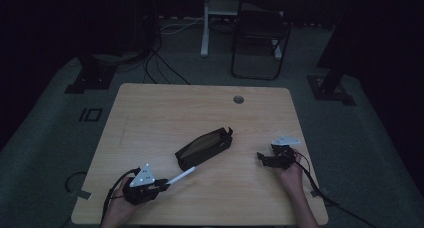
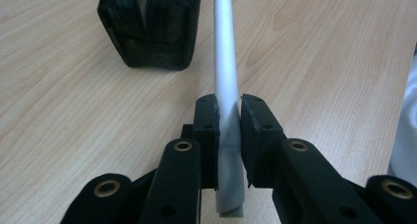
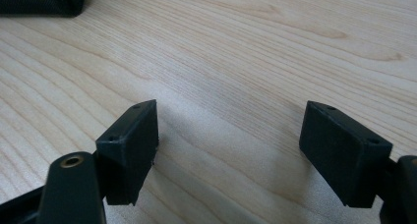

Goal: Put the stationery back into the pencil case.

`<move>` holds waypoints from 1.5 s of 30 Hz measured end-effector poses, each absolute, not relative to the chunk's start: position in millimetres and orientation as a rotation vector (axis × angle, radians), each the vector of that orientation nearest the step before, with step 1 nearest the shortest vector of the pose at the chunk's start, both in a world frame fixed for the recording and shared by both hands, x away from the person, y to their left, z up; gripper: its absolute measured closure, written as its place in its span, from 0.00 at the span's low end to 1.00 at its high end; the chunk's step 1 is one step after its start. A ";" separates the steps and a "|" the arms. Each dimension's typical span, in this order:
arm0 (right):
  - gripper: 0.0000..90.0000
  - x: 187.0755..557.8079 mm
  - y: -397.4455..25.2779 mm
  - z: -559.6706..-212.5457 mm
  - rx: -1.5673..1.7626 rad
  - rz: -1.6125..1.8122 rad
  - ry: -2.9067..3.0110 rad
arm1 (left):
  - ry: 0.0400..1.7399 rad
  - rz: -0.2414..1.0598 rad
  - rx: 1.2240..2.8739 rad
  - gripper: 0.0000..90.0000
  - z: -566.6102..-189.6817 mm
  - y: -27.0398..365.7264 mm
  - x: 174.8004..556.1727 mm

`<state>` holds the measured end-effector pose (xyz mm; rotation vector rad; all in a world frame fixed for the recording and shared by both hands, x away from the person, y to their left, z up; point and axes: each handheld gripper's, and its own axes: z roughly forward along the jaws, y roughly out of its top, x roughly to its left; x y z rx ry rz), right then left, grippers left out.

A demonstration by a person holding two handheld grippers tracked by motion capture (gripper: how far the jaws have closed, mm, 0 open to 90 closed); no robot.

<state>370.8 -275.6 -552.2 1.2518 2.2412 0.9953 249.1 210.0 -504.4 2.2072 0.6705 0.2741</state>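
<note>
A black pencil case [image 1: 204, 148] lies slantwise at the middle of the wooden table [image 1: 165, 113], its zip open. My left gripper [image 1: 162, 184] is near the front left edge, shut on a white pen [image 1: 181, 176] that points toward the case's near end. In the left gripper view the pen [image 2: 225, 62] runs up between the jaws toward the case [image 2: 150, 27]. My right gripper [image 1: 261, 157] hovers at the right side, held by a hand, open and empty. The right gripper view has its fingers [image 3: 129, 145] spread wide over bare wood, with a corner of the case [image 3: 44, 0] at top left.
A round cable hole [image 1: 238, 99] sits near the table's far edge. Beyond the table stand a black chair [image 1: 260, 35] and a white desk leg [image 1: 204, 23] on a dark floor. Cables [image 1: 320, 188] trail from both grippers over the front edge.
</note>
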 end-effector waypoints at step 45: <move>0.14 371.9 -274.0 -552.7 1.229 0.985 2.280 | 0.629 0.351 2.135 0.87 -465.7 193.4 279.8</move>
